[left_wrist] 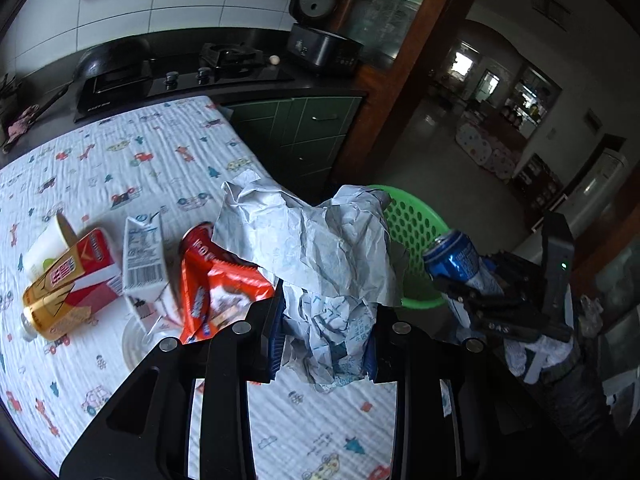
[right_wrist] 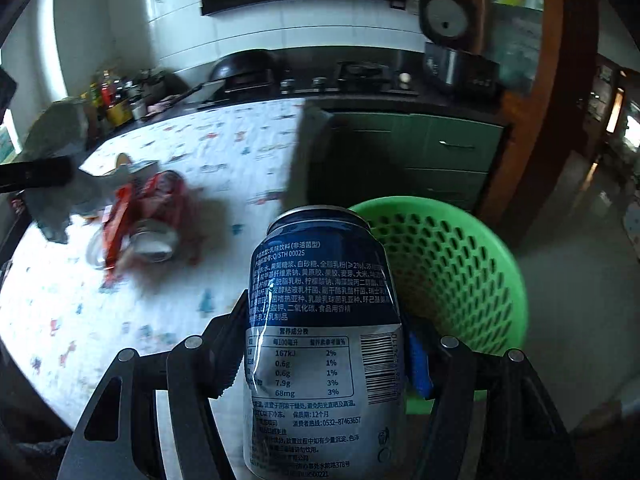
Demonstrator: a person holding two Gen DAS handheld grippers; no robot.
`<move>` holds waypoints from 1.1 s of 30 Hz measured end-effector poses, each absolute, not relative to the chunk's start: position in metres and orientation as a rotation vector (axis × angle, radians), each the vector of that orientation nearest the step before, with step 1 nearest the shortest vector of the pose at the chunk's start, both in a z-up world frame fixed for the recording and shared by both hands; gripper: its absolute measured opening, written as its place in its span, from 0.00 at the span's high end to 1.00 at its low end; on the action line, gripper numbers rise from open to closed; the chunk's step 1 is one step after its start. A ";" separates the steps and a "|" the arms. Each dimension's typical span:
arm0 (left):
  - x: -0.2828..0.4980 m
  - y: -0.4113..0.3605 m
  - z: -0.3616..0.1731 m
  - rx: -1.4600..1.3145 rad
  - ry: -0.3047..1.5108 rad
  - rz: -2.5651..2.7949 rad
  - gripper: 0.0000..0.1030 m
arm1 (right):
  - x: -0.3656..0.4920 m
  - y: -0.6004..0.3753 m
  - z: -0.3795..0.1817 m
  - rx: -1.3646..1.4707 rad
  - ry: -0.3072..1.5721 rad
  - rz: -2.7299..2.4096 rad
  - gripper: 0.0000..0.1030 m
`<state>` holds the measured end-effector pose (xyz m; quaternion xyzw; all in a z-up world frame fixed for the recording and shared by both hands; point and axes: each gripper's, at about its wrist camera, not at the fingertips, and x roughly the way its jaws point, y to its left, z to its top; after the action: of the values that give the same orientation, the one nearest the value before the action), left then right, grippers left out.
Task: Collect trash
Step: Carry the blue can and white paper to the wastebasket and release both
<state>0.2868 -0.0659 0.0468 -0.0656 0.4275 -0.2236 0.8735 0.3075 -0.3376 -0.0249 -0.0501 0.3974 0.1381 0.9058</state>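
Now left claw (left_wrist: 326,344) clamping crumpled paper (left_wrist: 320,256), right claw (right_wrist: 324,356) gripping blue can (right_wrist: 320,320), green basket (right_wrist: 460,264) beside.

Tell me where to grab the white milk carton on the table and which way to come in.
Grip the white milk carton across its narrow flat sides at mid-body, coming from above. It stands upright; the red box leans close on one side and the red wrapper on the other, so a top approach probably clears both.

Blue can (right_wrist: 324,336): "167kJ", "0532-87463657".
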 end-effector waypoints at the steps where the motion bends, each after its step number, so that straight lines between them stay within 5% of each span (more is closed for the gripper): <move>1: 0.292 -0.074 0.048 -0.130 0.895 -0.478 0.71 | 0.320 -0.351 -0.030 -0.099 0.832 0.250 0.38; 16: 0.376 -0.188 0.023 -0.056 0.993 -0.596 0.71 | 0.427 -0.417 -0.128 -0.150 0.990 0.062 0.36; 18: 0.386 -0.200 0.016 -0.050 1.012 -0.608 0.71 | 0.425 -0.420 -0.128 -0.158 0.973 0.054 0.29; 33: 0.420 -0.272 -0.028 -0.016 1.113 -0.664 0.70 | 0.345 -0.451 -0.074 -0.046 0.791 0.047 0.24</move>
<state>0.4204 -0.2725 -0.0281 -0.0076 0.5185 -0.3092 0.7972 0.3453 -0.4515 -0.0737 -0.0223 0.3851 0.0230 0.9223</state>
